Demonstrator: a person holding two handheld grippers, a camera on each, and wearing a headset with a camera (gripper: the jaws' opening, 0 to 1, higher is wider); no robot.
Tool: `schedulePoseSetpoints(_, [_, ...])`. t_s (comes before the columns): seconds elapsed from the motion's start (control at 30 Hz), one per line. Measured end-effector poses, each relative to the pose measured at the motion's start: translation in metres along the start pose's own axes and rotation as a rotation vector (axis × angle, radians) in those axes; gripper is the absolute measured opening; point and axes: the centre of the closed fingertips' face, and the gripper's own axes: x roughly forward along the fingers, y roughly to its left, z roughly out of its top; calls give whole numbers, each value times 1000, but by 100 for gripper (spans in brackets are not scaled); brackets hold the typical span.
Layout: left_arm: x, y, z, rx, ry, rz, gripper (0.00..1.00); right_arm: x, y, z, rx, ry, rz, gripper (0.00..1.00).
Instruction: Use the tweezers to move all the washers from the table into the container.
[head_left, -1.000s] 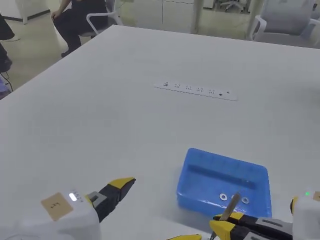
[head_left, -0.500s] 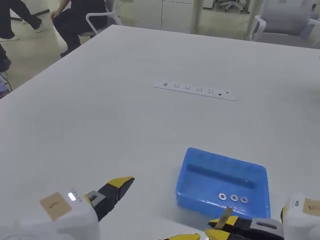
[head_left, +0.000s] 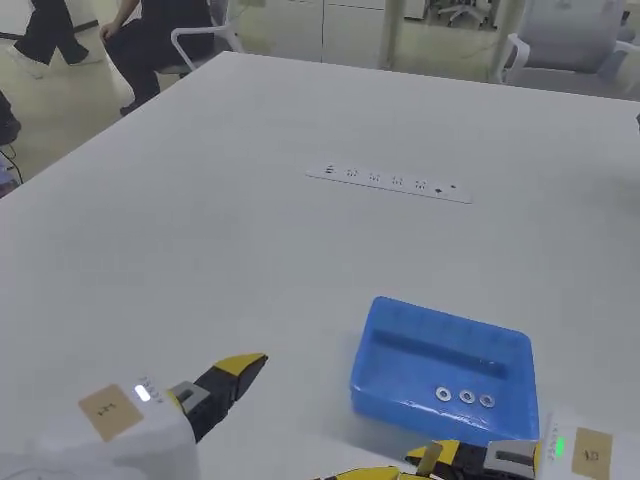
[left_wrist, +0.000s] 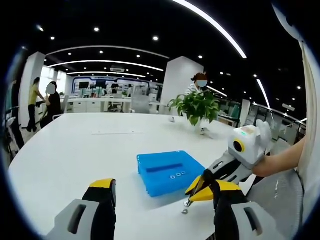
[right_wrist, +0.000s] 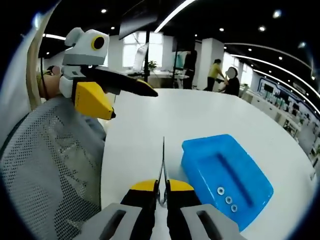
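The blue container (head_left: 398, 352) stands on the white table near its front edge, and three washers (head_left: 466, 397) lie in a row inside it. My right gripper (head_left: 440, 460) is low at the front right, just short of the container, shut on the thin tweezers (right_wrist: 163, 157). The tweezers point down at the table beside the container (right_wrist: 240, 165). In the left gripper view their tip (left_wrist: 187, 205) is at a small grey bit on the table. My left gripper (head_left: 310, 418) hovers at the front left, open, with nothing between its jaws.
A flat white power strip (head_left: 390, 182) lies across the middle of the table. Chairs (head_left: 565, 45) and seated people are past the far edge. The person's mesh sleeve (right_wrist: 55, 165) sits left of the right gripper. A potted plant (left_wrist: 196, 107) stands on the table's far side.
My right gripper has drawn back with the tweezers from over the container toward the near edge. A third washer now lies in the container. The left gripper has held still.
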Motion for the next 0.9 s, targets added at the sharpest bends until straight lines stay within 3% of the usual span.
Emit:
schedulePoseSetpoints(0.2, [-1,2,0,-3,-3,4,81,-9,-2,20,114,-89,15,3])
schedulePoseSetpoints(0.47, [-1,1,0,-3,-3,-1,81,-29,-24,52,168,-187,-33,3])
schedulePoseSetpoints(0.67, [-2,2,1,-2,-4,2,81,-45,-47,77,262,-310,-65,3])
schedulePoseSetpoints(0.9, [-2,2,1,0,-3,1,81,-46,-70,80,268,-308,-110,3])
